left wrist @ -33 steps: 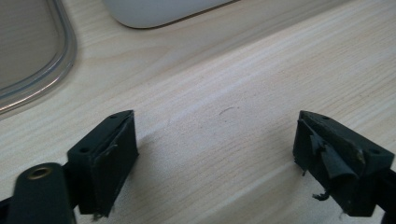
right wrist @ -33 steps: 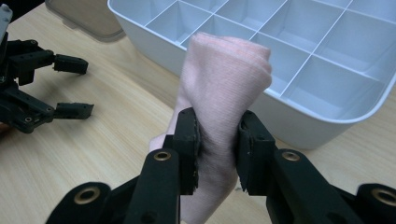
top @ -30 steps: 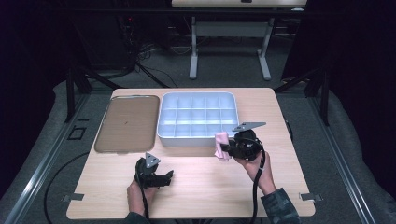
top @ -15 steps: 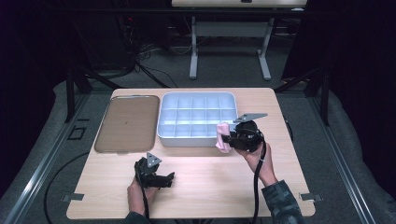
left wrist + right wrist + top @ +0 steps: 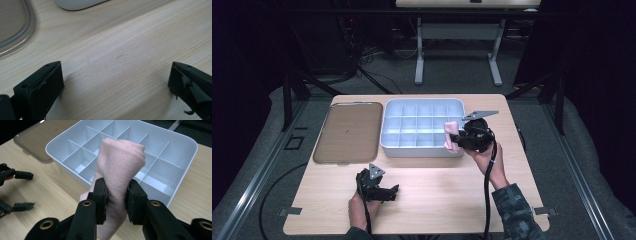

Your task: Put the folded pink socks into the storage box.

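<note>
Right gripper (image 5: 457, 140), clamped on pink cloth (image 5: 120, 165), now nearer tray (image 5: 388, 131); left gripper (image 5: 115, 82) wide apart.

pale pink folded cloth (image 5: 120, 162); white plastic divided box (image 5: 394, 140); translucent brownish flat lid (image 5: 345, 131); light wood-grain table (image 5: 437, 190); black two-jaw grippers (image 5: 116, 202) (image 5: 379, 192); camouflage-patterned sleeve (image 5: 517, 212).

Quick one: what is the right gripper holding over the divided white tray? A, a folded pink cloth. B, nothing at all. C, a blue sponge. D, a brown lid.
A: the right gripper has its jaws pressed on a folded pink cloth, held above the near edge of the white compartment tray, while the brown lid lies flat on the table.
</note>
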`<action>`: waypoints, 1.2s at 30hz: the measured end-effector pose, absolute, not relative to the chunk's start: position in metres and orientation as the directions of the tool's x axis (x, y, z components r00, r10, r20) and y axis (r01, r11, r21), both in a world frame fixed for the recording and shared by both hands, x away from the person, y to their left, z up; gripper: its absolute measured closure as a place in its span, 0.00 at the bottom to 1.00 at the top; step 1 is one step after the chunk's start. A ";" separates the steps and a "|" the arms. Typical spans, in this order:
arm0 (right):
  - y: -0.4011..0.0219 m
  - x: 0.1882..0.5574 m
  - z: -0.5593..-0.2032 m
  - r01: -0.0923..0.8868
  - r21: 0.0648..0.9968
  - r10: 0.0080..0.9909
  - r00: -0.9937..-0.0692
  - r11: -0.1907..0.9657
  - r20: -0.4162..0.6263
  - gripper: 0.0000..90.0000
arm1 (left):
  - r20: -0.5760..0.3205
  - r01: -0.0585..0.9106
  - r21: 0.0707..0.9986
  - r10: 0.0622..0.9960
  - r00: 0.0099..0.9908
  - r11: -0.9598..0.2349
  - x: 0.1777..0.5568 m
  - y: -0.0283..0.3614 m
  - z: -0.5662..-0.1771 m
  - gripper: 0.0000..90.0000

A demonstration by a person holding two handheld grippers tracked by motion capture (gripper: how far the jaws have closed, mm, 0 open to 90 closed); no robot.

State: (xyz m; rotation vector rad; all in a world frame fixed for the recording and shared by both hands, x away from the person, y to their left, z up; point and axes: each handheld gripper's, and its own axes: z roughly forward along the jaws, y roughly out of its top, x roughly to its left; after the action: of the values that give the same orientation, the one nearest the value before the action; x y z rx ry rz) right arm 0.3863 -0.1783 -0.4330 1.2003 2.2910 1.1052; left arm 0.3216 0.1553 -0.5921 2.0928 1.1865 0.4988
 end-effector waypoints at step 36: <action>-0.182 0.437 -0.446 0.588 0.745 0.860 -0.509 0.315 0.038 0.80 | 0.000 0.602 0.715 0.861 0.508 -0.355 0.322 0.156 -0.592 0.01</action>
State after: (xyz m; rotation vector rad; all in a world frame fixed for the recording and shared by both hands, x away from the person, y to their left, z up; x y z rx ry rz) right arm 0.4365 -0.1823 -0.4455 1.2918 2.2208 1.0221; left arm 0.3216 0.1557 -0.5920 2.0864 1.1918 0.5012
